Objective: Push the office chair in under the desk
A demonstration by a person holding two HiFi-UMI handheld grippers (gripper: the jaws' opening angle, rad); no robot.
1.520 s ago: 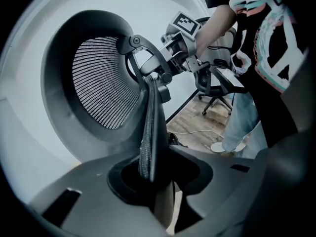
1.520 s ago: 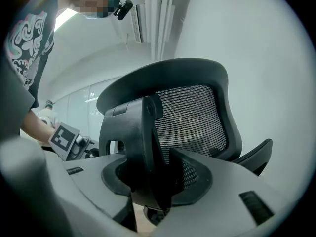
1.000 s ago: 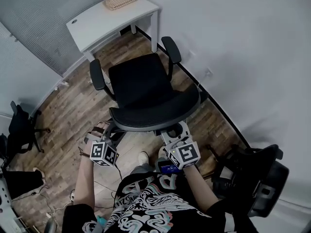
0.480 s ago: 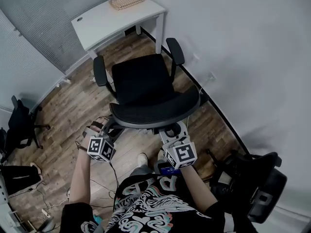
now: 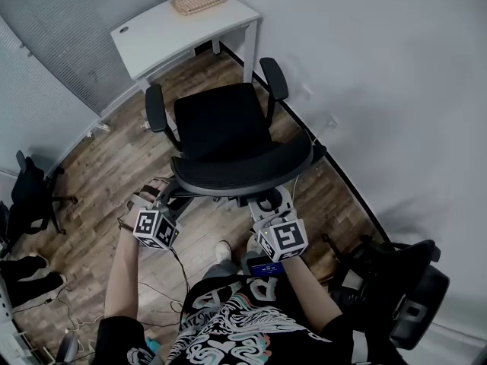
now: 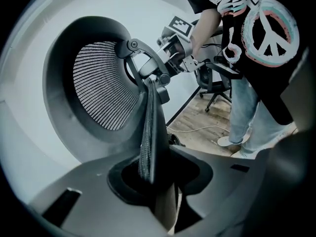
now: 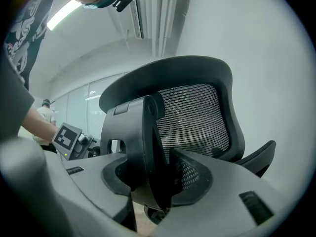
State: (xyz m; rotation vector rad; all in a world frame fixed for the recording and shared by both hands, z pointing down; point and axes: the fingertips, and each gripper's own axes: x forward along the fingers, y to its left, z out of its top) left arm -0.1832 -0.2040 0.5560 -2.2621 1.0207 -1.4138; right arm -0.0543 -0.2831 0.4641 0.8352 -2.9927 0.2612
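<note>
**A:** What is the left tool [image 6: 150, 179] doing?

**B:** It is clenching on the office chair [image 5: 221, 128]. The thin mesh edge of the backrest [image 6: 106, 83] is sitting between its two jaws, and they are pressing on it.

**A:** And the right tool [image 7: 153, 181]?

**B:** It is grasping the same backrest, on the dark plastic frame at the other side. Both tools are holding the chair from behind.

**A:** Where is the chair standing?

**B:** Its seat is lying just ahead of the tools, and the two armrests are pointing away from them. The white worktop [image 5: 163, 36] is standing farther ahead, beyond the seat. The seat is not under it yet. Only the front ends of the armrests are coming just beside its near edge.

**A:** Is something lying on the worktop?

**B:** A small woven thing [image 5: 198, 0] is resting at its far end, near the wall.

**A:** What else is around the tools?

**B:** A wooden floor [image 5: 99, 173] is lying under everything. To the right of the right tool, another dark chair [image 5: 403, 287] is standing by the wall.
</note>
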